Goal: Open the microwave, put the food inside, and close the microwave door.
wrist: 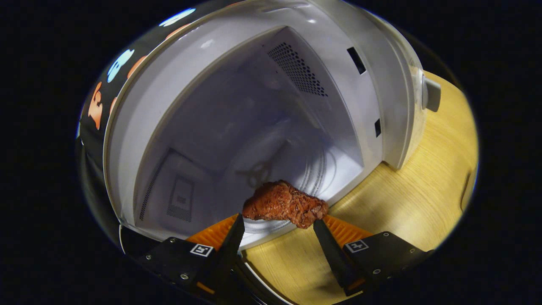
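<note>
Claw (283,223) clamps one piece of food (285,203) (both fingers pressing) before one open microwave (237,127)

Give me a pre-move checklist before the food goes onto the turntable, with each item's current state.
1. Microwave cavity open: ok, the opening faces the gripper and nothing blocks it.
2. Food held: ok, the piece of browned meat sits between the fingers of the gripper, pressed from both sides.
3. Glass turntable free: ok, nothing lies on its visible part.
4. Food past the cavity's front lip: cannot tell, it hangs about over the lip.
5. Door position: cannot tell.
6. Wooden table beside the microwave: ok, bare where visible.
</note>
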`<state>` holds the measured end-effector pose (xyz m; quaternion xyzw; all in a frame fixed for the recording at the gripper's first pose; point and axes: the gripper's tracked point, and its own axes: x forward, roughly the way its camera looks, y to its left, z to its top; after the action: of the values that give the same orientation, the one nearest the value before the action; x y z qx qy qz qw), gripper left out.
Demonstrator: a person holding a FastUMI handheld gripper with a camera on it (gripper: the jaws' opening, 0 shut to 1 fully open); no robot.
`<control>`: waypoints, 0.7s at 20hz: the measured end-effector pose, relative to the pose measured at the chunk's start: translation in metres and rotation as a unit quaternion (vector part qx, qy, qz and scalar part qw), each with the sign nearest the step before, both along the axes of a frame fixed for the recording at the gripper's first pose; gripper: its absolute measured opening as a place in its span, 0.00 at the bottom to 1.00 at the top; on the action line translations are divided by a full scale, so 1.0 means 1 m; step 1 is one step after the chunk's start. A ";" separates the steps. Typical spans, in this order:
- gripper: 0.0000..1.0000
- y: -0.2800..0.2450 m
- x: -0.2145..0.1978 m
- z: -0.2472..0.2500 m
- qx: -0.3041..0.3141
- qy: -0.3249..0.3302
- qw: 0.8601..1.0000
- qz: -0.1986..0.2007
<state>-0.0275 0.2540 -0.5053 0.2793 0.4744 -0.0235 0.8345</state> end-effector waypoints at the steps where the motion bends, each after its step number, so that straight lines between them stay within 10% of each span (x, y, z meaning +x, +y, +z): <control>1: 0.97 0.000 -0.004 0.002 -0.003 0.005 1.000 0.010; 14: 0.97 -0.029 -0.114 0.071 -0.043 -0.015 0.992 0.119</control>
<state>-0.1414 0.2252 -0.4343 0.1850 0.4900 0.0601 0.8497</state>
